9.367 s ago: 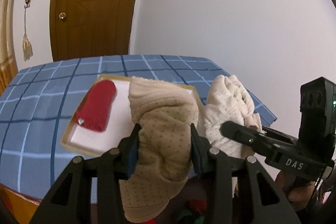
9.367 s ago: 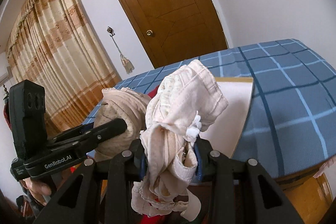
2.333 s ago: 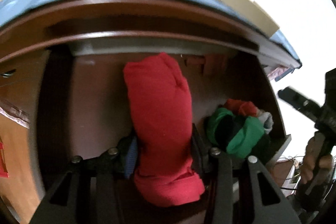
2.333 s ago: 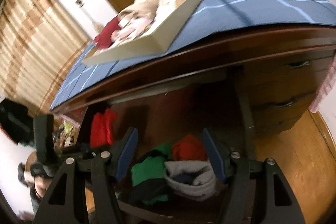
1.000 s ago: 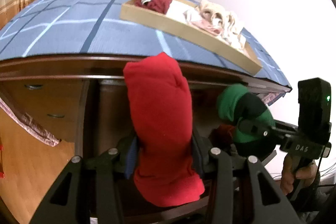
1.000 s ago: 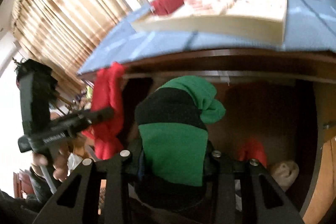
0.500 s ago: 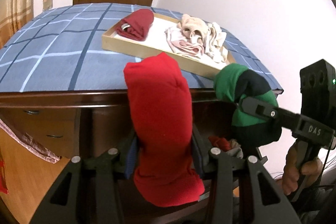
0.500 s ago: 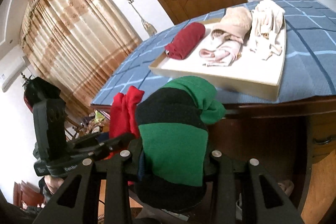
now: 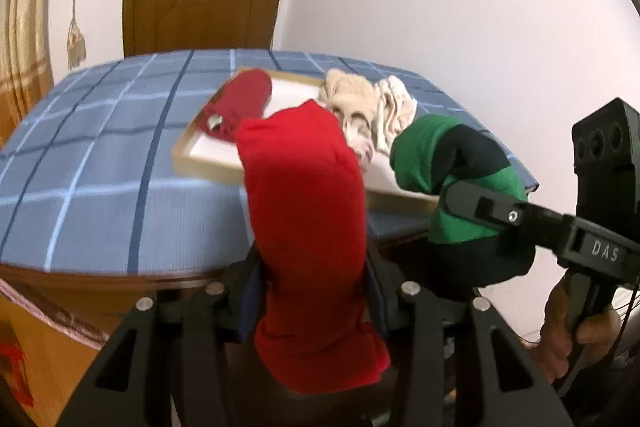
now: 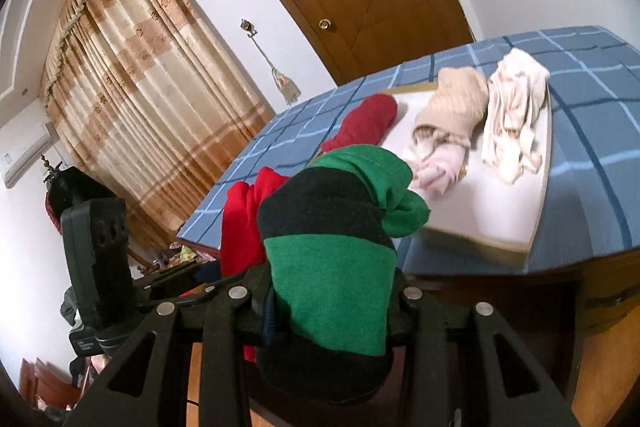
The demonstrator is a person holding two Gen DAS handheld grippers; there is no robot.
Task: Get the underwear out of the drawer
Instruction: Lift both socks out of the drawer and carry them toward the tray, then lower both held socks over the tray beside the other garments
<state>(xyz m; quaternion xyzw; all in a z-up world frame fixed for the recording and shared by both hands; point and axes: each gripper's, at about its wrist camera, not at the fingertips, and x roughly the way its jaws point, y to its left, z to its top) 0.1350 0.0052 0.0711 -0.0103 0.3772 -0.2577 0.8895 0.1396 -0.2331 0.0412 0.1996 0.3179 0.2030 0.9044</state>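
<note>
Red rolled underwear (image 9: 308, 227) stands upright, plain.

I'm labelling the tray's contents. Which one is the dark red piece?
On the blue checked tabletop sits a shallow wooden tray. The dark red rolled garment lies at its curtain-side end, beside a beige bundle; it is the tray's only red piece.

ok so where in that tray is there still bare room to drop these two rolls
The tray has bare white floor along its near edge, in front of the dark red roll, and a strip between that roll and the beige bundle. The far right side is crowded: beige bundle, pink piece and cream bundle lie close together.
</note>
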